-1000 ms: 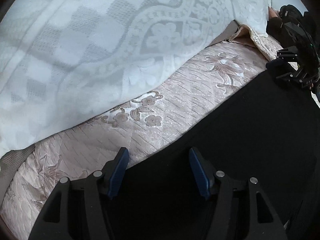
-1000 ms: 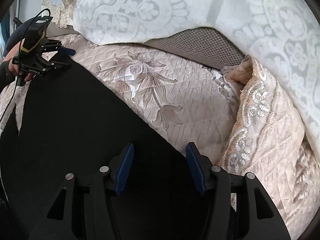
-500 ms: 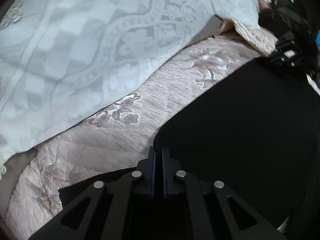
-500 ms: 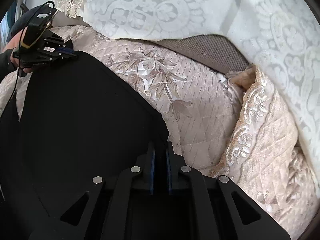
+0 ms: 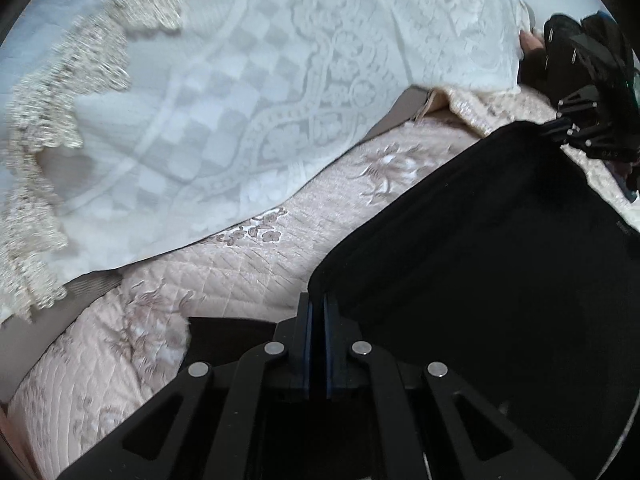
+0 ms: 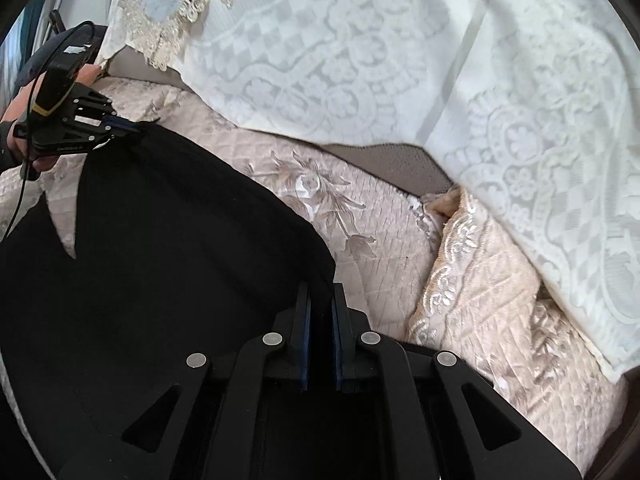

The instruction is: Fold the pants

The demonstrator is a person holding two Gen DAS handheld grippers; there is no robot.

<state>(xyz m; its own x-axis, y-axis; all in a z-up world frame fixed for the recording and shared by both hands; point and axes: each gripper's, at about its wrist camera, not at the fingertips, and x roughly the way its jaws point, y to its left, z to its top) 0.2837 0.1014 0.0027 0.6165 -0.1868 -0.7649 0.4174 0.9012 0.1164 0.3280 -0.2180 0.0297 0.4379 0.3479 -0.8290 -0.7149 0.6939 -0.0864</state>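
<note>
pants: black pants spread over the pink quilted cover, one straight edge raised off it and stretched between the two grippers
pants, right view: same fabric fills the lower left; a wedge of cover shows through a gap near its left side
left gripper: left gripper clenched on a pants corner, blue pads pressed nearly together with the cloth edge between them; in the right view it pinches the far corner, a hand wrapped around its body
right gripper: right gripper clamped on the near pants corner, fabric visible between the pads; in the left view it grips the opposite end of the raised edge
cover: lies under the pants, floral embroidery beside the raised edge
lace: white lace cloth drapes behind the cover, beyond the pants, fringe on its left end
cushion: beige embroidered cushion to the right of the pants, against the lace
</note>
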